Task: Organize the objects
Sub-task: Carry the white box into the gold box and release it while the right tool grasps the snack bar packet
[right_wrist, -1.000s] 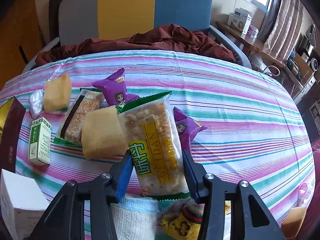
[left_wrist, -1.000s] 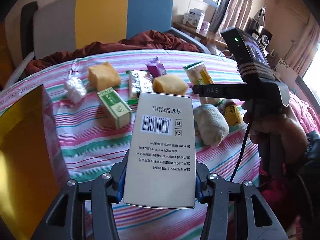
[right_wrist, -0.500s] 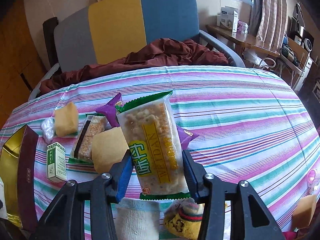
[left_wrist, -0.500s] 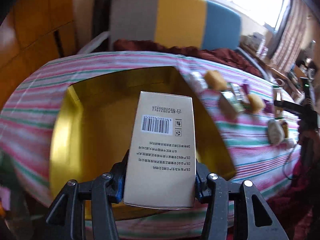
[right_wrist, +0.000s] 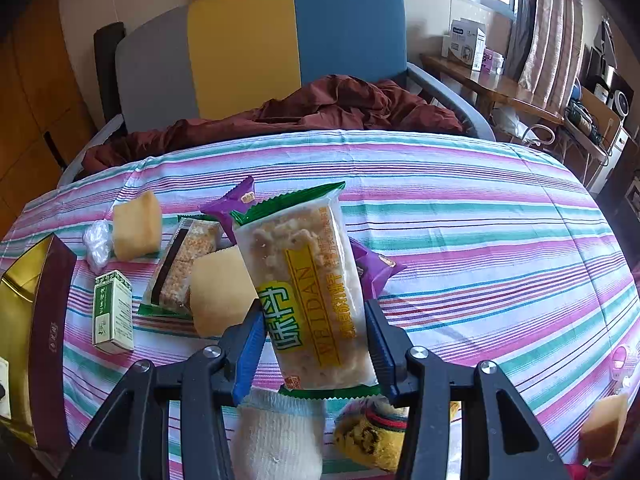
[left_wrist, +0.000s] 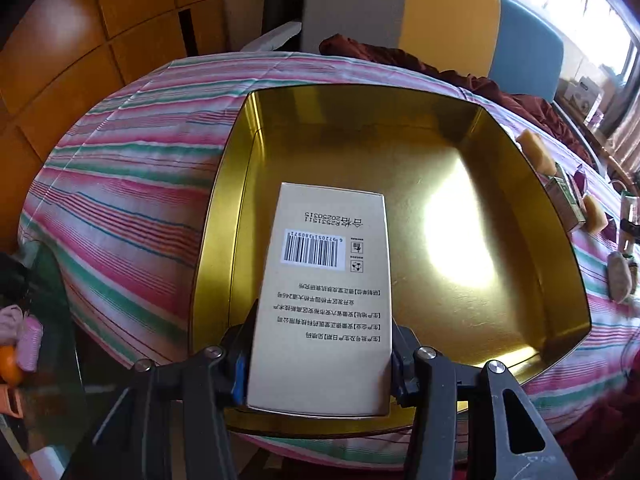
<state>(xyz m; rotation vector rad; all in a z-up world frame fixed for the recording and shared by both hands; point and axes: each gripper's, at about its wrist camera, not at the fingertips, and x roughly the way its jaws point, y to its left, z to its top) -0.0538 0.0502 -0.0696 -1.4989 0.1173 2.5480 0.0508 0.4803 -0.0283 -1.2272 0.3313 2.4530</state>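
a: left claw (left_wrist: 320,360) is clamped on the tan carton (left_wrist: 326,292), barcode side up, held over the gold tray (left_wrist: 224,208). right claw (right_wrist: 316,344) is clamped on the rice-cracker pack (right_wrist: 308,296), hanging above the pile on the striped cloth (right_wrist: 480,240).

b: risk on the left?

a: carton sits low and left in the tray, close to the near wall and the left wall. can't tell if its bottom edge touches the floor yet. if it's let go while tilted, i'd expect it to tip or end up leaning on the wall. the tray looks light and sits near the table edge, so a hard push could slide it.

b: right side?

a: pack is soft film, gripped at its lower half. squeeze harder and the crackers likely crush; loosen and it drops onto the white sock (right_wrist: 280,436) and the yellow toy (right_wrist: 372,436) right under it.

b: what else is out?

a: two yellow sponges (right_wrist: 218,290), a green box (right_wrist: 114,312), a grain bar (right_wrist: 182,268), purple packets (right_wrist: 372,268), a clear plastic wad (right_wrist: 96,240), one more sponge (right_wrist: 602,424) at the far right edge. tray's dark outer wall (right_wrist: 48,320) is well left of the pack.

b: blockers?

a: tray is otherwise empty, so nothing inside blocks. the green box and sponges lie between the pack and the tray, and the left claw occupies the tray opening.
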